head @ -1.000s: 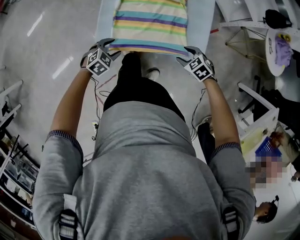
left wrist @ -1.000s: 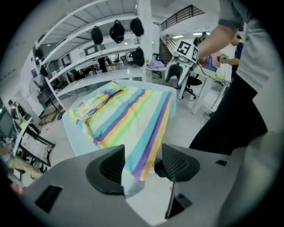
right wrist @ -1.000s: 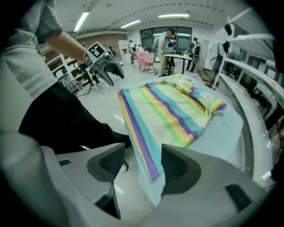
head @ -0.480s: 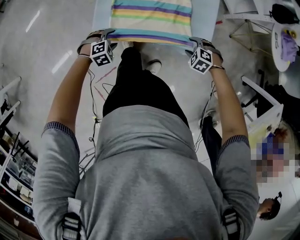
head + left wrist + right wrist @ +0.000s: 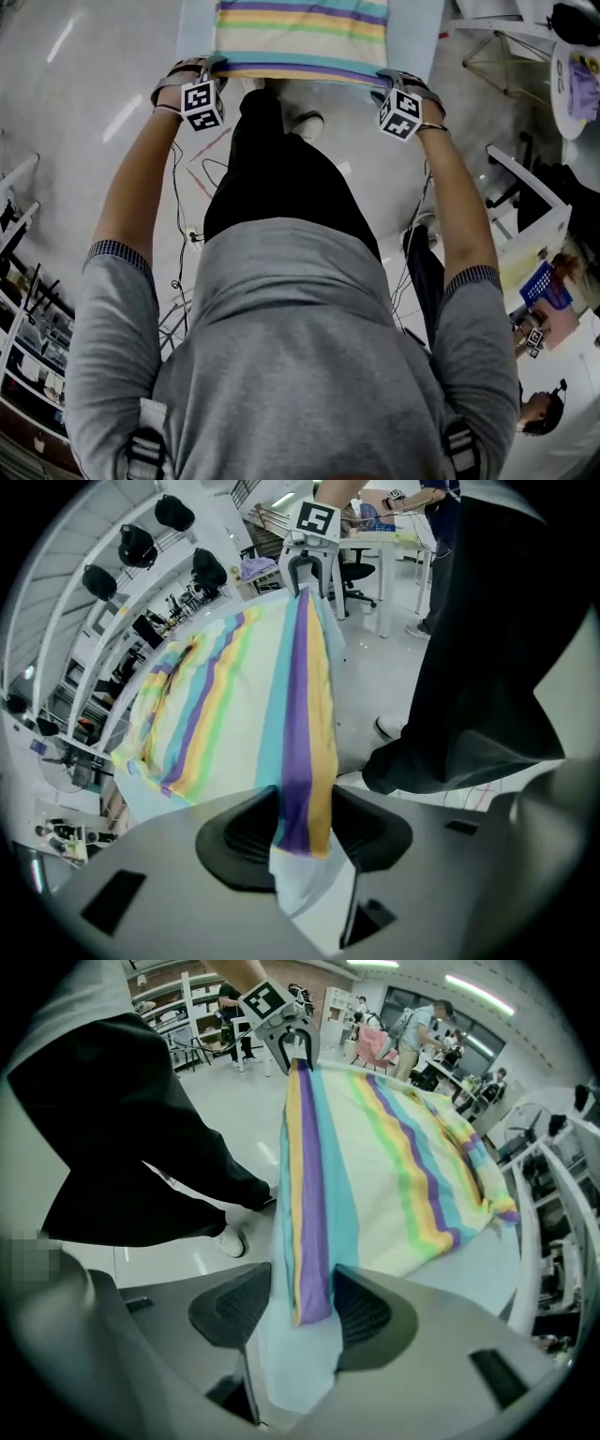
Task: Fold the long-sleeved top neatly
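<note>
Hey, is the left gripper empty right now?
No, the left gripper, whose jaws have just been closing, pinches the hem of the pastel striped fabric top.

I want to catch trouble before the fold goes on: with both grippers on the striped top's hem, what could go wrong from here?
Slip: the left gripper and right gripper, whose fingers have just been closing on it, hold only the hem corners of the pastel-striped long-sleeved fabric top; a tug could pull it free.
Creases: its far end looks rumpled, so folding now may trap wrinkles.
</note>
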{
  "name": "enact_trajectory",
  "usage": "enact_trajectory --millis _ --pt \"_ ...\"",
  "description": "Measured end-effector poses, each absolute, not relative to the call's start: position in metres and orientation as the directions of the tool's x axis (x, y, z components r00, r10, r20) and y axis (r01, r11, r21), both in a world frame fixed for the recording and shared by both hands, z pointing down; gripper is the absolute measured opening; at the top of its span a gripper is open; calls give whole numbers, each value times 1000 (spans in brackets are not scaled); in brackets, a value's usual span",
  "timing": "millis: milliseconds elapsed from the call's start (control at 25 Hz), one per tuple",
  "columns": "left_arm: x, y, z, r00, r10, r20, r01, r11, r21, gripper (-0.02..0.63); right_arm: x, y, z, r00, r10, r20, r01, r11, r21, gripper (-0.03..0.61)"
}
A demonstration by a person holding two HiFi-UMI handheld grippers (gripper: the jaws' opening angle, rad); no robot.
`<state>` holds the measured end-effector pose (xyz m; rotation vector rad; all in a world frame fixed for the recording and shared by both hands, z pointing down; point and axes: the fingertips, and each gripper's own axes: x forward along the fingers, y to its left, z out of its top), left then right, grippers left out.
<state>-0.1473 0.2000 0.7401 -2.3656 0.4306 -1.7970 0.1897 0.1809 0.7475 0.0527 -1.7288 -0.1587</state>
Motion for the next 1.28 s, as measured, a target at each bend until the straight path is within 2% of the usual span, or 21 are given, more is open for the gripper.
enact_trajectory --millis 80,200,400,760,1080,1280 --pt "-148 194 738 246 -342 907 -147 -938 -314 144 190 181 746 -176 -129 976 46 989 139 209" --pt "-151 194 734 250 -345 905 -160 -936 -313 123 191 188 742 -191 -107 976 34 993 116 146" --pt "-155 201 720 286 -349 893 -190 -934 -304 34 192 195 734 -205 -78 976 26 996 85 46" --pt "-156 207 677 376 -303 876 -171 -952 -255 31 188 192 689 -267 -18 964 -14 1000 15 38" --pt "-163 205 635 414 -274 868 -148 -961 -233 31 183 190 650 -295 -20 955 -29 1000 12 31" --pt "-163 216 619 431 -214 876 -155 -975 -162 31 183 198 633 -303 -5 953 -23 1000 -2 31"
